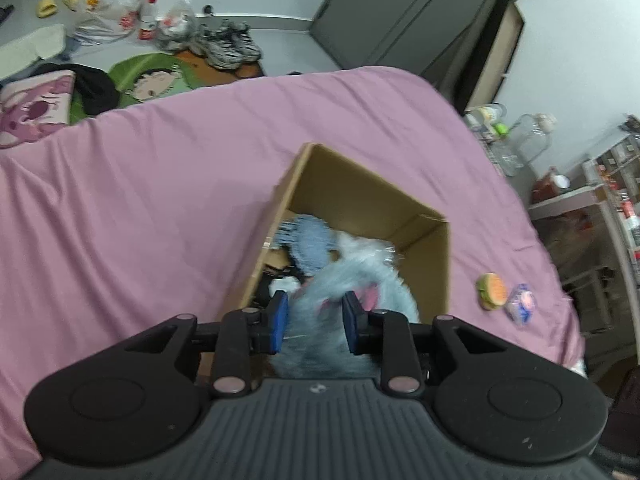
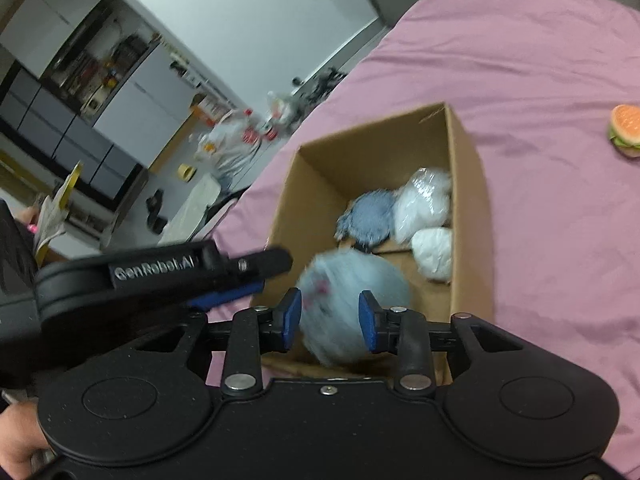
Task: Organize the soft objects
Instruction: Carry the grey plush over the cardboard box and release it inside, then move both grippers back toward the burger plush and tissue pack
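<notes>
While fluffy pale-blue plush toy [image 2: 352,304] is dropping into brown cardboard box [image 2: 472,184] | left gripper [image 1: 315,322], right gripper [image 2: 330,326] both hanging unclenched | burger toy [image 1: 491,291] waiting at 3 o'clock.

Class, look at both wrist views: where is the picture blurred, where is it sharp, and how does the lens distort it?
Left wrist view: the blue plush between the left tongs is smeared; the tongs are sharp; the bed edge bows with fisheye. Right wrist view: the plush is smeared over the box, the burger toy is fairly crisp, and the room tilts and curves.
</notes>
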### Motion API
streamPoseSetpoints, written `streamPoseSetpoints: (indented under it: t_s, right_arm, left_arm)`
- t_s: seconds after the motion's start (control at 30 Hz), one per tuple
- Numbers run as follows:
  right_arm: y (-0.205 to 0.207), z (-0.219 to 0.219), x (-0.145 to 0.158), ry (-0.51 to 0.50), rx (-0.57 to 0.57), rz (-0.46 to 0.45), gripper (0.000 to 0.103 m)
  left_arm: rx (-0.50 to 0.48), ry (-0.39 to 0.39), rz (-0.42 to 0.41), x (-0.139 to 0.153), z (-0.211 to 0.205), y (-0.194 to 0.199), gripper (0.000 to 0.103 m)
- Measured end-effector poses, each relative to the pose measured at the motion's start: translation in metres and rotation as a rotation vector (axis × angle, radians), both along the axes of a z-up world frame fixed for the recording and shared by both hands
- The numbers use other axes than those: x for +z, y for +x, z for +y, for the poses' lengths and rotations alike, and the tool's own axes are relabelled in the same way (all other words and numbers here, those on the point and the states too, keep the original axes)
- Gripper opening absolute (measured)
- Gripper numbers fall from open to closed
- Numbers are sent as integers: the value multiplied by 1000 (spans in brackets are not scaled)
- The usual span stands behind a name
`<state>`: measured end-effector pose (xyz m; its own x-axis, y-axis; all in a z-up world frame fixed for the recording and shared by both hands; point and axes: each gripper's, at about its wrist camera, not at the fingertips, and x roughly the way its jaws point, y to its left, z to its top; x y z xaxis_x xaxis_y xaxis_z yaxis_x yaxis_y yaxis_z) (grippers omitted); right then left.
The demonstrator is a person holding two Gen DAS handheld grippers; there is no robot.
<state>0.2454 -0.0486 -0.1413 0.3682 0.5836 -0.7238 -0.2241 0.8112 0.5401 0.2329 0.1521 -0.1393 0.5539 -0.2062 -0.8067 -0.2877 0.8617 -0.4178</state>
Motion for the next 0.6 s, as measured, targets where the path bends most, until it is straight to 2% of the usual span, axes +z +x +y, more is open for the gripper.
streamPoseSetpoints:
  t_s: [0.13,0.3,0.47,0.6]
  right_arm:
    - [-3,-8,10,4,-1,3,35]
    - [-7,-26,27,-17,5,-29,48]
    - [-5,-48,40,-74,-7,-58,54]
    - [2,-72,50,-104,-37,-85,61]
  left_arm:
    - [-18,35,-37,12,-3,-5,34]
    - [-4,57,-39,21,-8,-6,37]
    - [-19,95,-43,30,-25,-4,55]
    - [-35,124,-50,38,-42,-4,64]
